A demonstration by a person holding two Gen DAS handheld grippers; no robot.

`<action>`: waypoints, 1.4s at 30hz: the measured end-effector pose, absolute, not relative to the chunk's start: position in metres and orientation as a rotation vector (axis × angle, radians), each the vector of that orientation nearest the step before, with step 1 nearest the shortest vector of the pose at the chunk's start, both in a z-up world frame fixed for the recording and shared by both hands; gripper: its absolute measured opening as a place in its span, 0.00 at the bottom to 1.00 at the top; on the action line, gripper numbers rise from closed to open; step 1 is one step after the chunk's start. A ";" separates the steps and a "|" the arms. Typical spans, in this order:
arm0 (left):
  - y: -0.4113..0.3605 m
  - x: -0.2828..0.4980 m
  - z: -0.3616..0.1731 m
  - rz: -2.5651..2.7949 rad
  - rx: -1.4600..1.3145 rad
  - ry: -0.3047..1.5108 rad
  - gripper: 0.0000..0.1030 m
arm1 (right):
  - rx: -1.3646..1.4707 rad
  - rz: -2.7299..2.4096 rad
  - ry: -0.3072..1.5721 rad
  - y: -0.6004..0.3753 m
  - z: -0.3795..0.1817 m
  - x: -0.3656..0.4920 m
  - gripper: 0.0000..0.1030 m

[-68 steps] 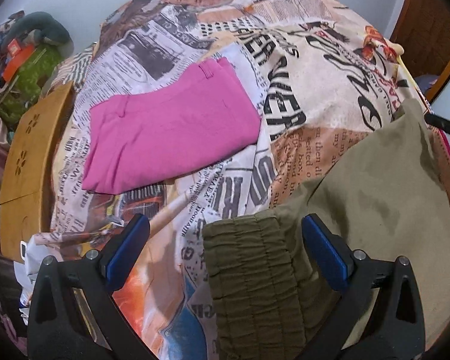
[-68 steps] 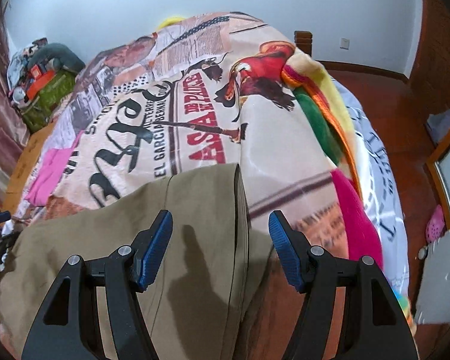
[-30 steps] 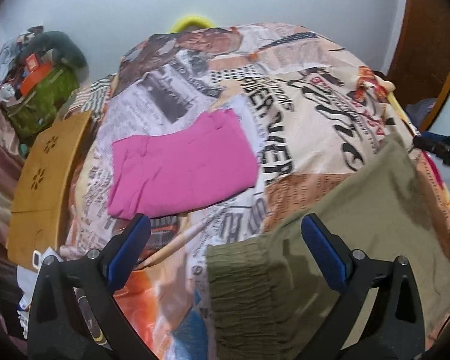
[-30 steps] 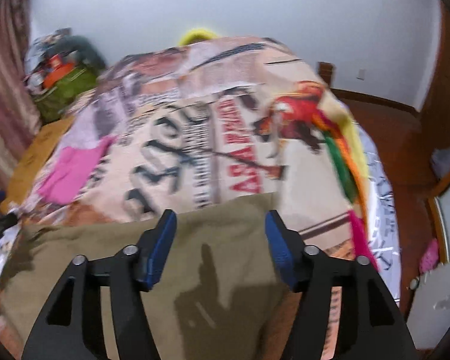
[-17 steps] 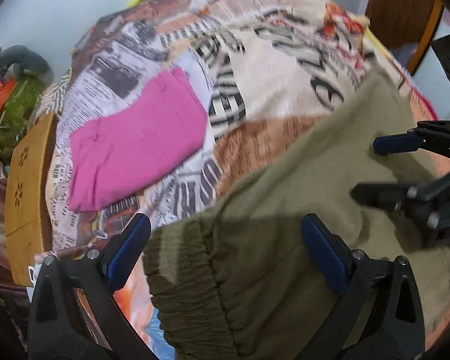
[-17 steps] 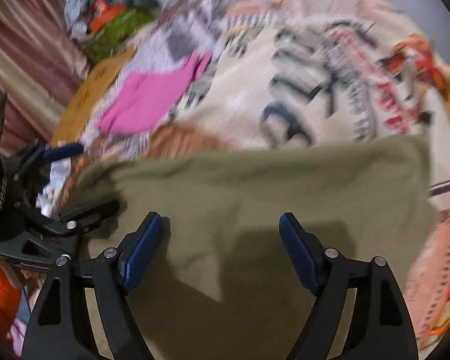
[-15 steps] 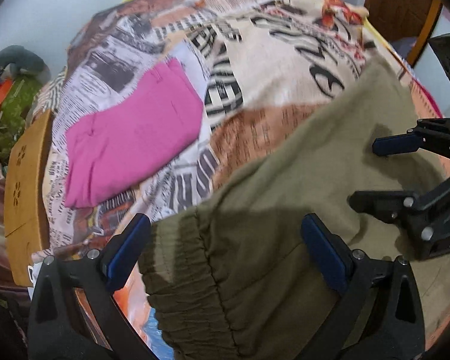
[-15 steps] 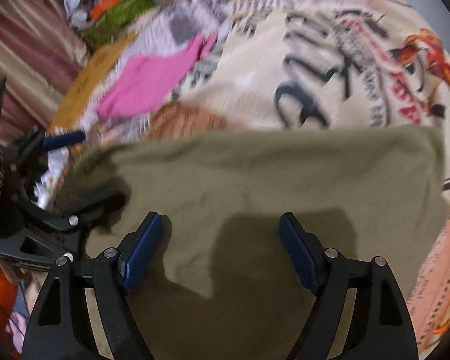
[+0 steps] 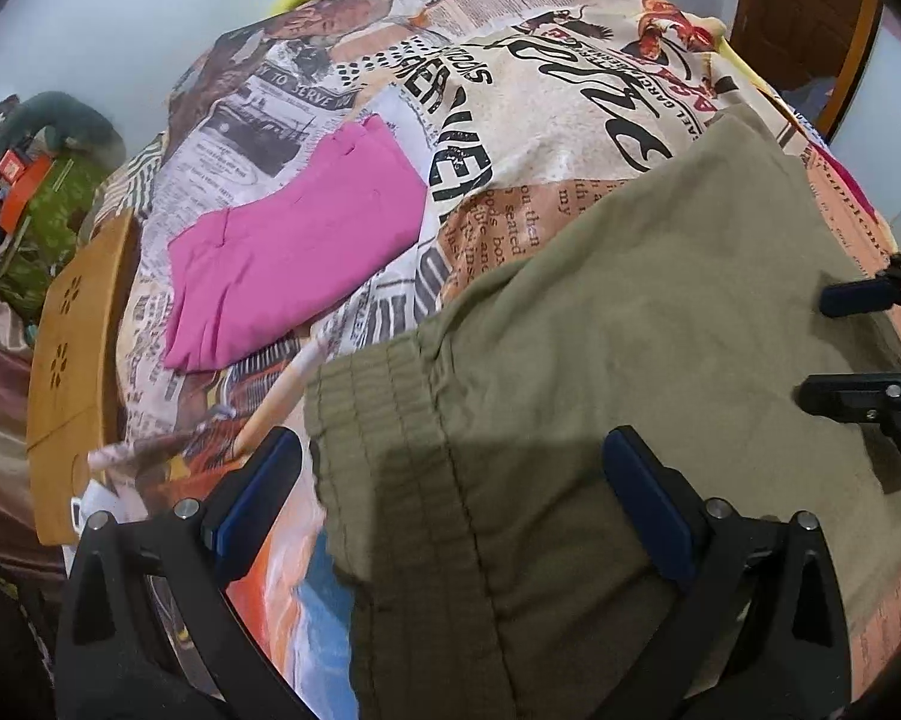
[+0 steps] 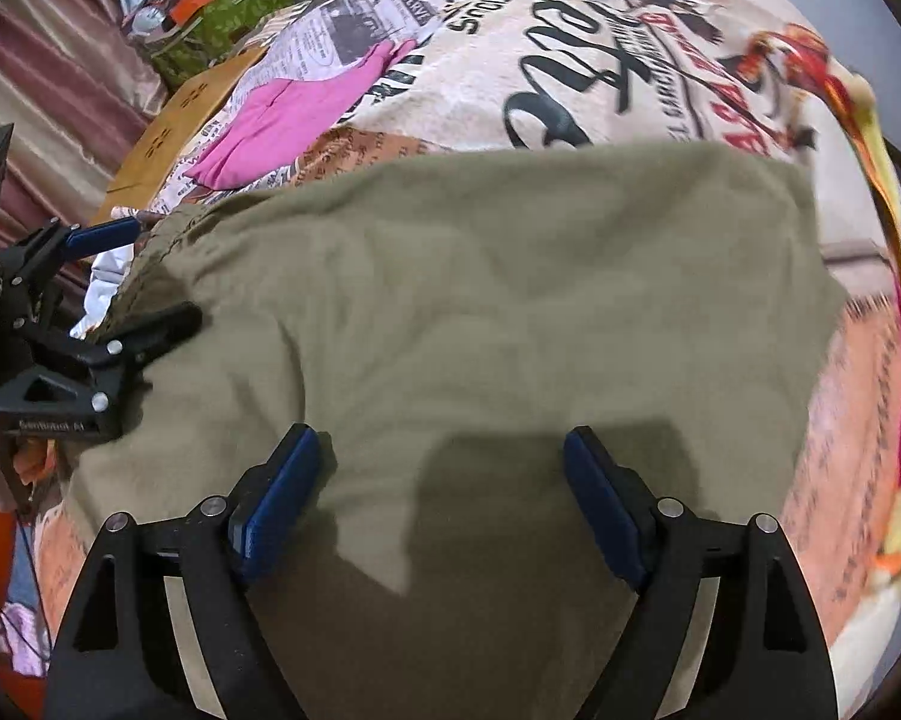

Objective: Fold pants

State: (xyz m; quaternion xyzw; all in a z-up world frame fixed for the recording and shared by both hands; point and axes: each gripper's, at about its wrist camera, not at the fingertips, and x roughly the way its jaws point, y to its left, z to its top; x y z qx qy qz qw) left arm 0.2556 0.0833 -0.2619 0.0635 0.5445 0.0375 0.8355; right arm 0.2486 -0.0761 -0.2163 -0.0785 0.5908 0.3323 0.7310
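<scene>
Olive pants spread on the bed, both grippers over them

We see the pants (image 10: 510, 312) flat on the patterned bedspread (image 9: 570, 90), elastic waistband toward the left gripper (image 9: 450, 498), whose jaws stand wide apart (nothing pinched). The right gripper (image 10: 444, 498) is opening, its pads clear of the cloth beneath. A folded pink garment (image 9: 288, 252) lies well apart.

pink garment (image 9: 282, 252) on newsprint bedspread (image 9: 570, 90) (folded)
</scene>
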 end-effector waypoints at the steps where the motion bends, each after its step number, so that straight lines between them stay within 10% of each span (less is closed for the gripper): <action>1: 0.083 0.252 -0.260 0.081 0.131 1.151 0.99 | -0.172 0.724 1.296 -0.078 -0.215 0.246 0.79; 42: 0.125 0.135 -0.232 0.190 -0.287 1.103 0.99 | -0.156 0.703 1.060 -0.070 -0.173 0.158 0.82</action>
